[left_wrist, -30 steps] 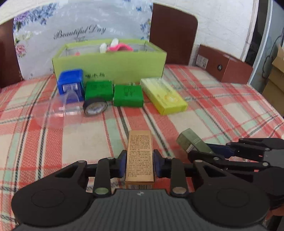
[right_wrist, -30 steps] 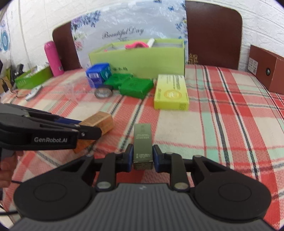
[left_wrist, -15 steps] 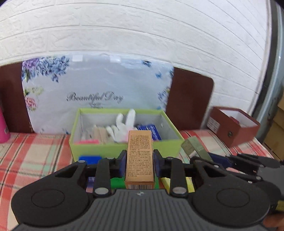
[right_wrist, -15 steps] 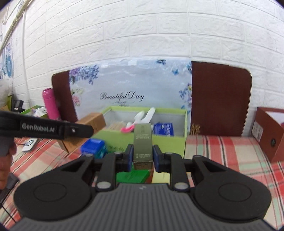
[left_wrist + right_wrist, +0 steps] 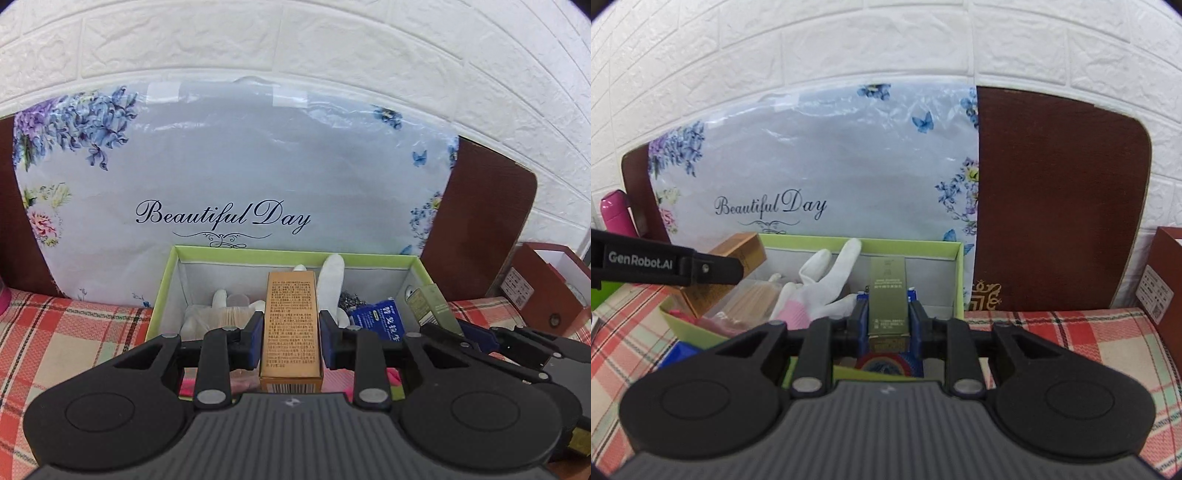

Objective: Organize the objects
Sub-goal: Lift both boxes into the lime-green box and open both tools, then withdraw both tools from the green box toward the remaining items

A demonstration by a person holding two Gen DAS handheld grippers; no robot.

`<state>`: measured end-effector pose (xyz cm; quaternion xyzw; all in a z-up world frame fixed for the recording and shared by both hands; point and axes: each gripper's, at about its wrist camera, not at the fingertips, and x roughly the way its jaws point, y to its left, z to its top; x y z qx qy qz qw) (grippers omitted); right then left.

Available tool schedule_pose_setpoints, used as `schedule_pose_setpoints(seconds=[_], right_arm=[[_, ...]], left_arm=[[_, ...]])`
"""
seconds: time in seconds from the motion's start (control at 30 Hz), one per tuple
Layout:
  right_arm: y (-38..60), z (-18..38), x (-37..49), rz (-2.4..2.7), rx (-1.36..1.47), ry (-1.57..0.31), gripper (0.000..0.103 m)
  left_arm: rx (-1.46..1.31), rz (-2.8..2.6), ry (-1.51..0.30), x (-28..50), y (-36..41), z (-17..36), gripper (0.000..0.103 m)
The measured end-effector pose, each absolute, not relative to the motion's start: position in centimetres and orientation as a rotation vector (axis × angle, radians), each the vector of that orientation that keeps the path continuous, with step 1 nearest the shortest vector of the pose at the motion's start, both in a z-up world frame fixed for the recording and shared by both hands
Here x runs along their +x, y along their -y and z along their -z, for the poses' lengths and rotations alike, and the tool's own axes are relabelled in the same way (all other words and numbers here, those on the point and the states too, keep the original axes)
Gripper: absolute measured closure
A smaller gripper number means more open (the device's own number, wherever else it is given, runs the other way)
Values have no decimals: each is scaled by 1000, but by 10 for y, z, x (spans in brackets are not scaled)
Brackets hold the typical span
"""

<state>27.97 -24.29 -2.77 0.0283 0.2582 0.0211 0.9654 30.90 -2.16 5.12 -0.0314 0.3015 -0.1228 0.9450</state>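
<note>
Left hand-held gripper (image 5: pixel 291 341) clamps the gold box (image 5: pixel 291 325), poised over the green bin (image 5: pixel 295 254) at the surface's back edge. Right hand-held gripper (image 5: pixel 888 314) pinches the olive box (image 5: pixel 888 295) above the bin's right end, beside a white glove (image 5: pixel 820 280).

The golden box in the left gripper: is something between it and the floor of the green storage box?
Yes. Under the golden box, held by the left gripper, the green storage box already holds a white glove and a clear packet.

The left claw (image 5: pixel 291 334) hides the green box's (image 5: pixel 168 280) near wall, and small print on the gold carton (image 5: pixel 291 325) is unreadable.
</note>
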Motion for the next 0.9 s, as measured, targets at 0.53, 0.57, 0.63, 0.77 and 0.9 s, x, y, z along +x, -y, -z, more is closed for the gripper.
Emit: schedule_pose_setpoints(seconds=[0.53,0.57,0.63,0.77,0.9], right_arm=[[230,35,264,-57,-42,-461,2],[229,33,261,-58,-37,-458,2],[229,27,254,-58,-28,-451,0],[231,14,237,-60,-6,-428,0],[230,5,215,-65,9,-404,0]], left_arm=[[-73,208,-528,294,14,-47,20],[-77,210,-525,291,13,-49,20],[-76,214,-514,282,13,-55,20],[-71,220,-496,263,14,-67,20],[-51,203,-515,242,15,-77,20]])
